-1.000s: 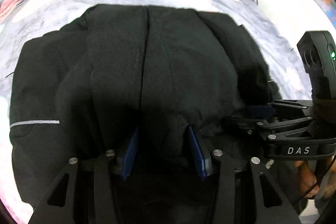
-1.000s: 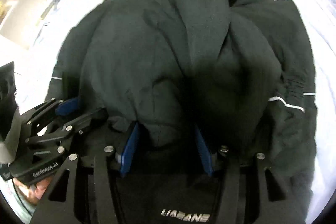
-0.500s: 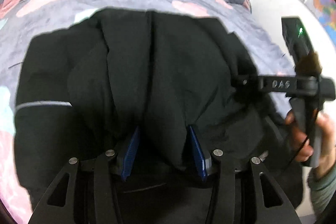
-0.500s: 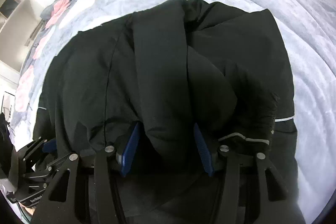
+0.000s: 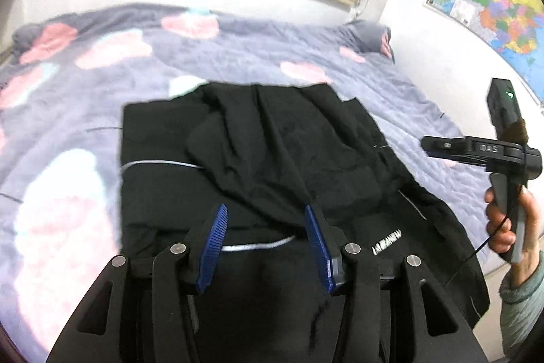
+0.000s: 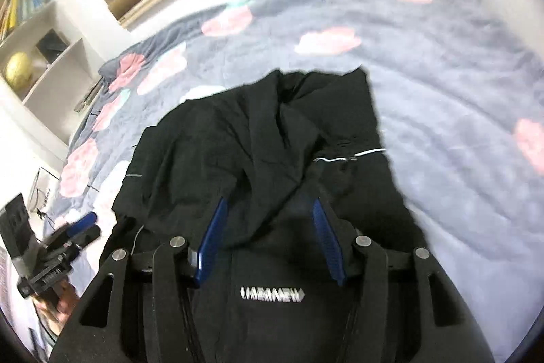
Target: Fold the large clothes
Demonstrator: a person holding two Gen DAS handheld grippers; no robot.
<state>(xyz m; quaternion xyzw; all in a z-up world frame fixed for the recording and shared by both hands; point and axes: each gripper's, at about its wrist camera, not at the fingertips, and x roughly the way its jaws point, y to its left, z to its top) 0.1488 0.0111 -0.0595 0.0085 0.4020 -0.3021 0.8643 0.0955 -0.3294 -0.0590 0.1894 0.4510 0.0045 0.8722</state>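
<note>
Lying crumpled on the floral bed, the black jacket sits toward six o'clock; left gripper and right gripper jaws spread, pinching nothing.

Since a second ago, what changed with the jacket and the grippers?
Both grippers pulled up and back from the black jacket; the left gripper and right gripper no longer clamp its folds and stand open. The jacket stays folded on the floral bedspread.
</note>
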